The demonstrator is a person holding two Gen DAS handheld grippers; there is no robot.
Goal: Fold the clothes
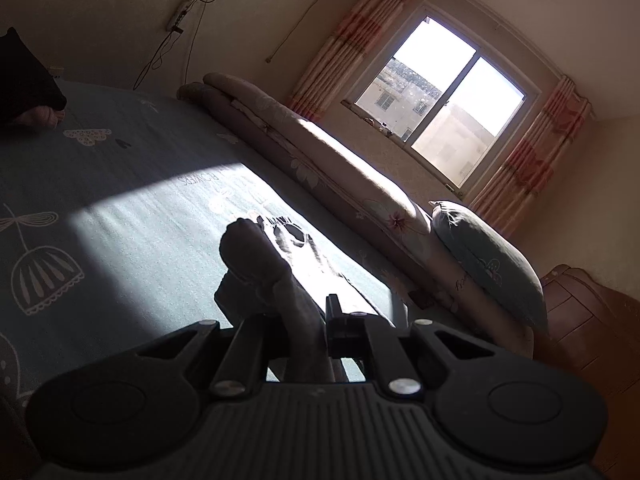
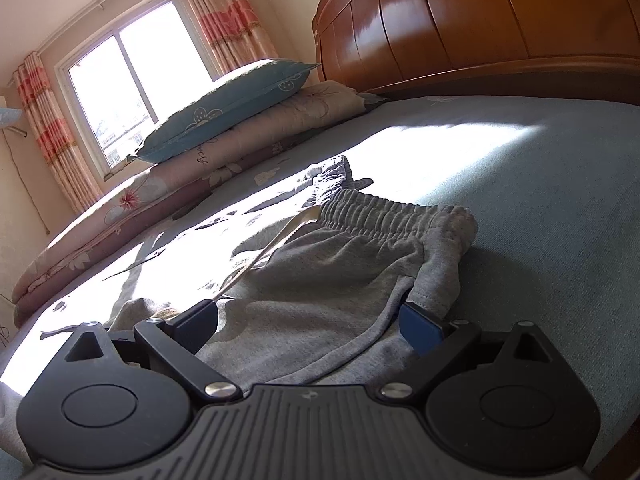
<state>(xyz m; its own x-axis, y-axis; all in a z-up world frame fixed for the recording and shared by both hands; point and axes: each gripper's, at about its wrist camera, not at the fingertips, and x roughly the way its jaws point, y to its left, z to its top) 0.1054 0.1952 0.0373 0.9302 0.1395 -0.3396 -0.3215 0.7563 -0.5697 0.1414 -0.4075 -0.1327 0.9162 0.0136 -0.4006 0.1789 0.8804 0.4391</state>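
Observation:
Grey sweatpants (image 2: 344,256) with an elastic waistband and a pale drawstring (image 2: 272,248) lie on the teal bed sheet (image 2: 520,184), partly in sunlight. My right gripper (image 2: 310,316) is open, its fingers spread just above the grey cloth near the waistband, with cloth lying between them. In the left wrist view, my left gripper (image 1: 296,316) is shut on a bunched end of the grey garment (image 1: 256,256), held up above the sheet (image 1: 120,208). The cloth stands up past the fingertips and casts a shadow on the bed.
A folded floral quilt (image 2: 160,196) with a blue pillow (image 2: 224,108) on top runs along the bed's window side. A wooden headboard (image 2: 460,20) stands behind. A hand in a dark sleeve (image 1: 40,114) rests at the bed's far corner. The window (image 1: 440,104) is bright.

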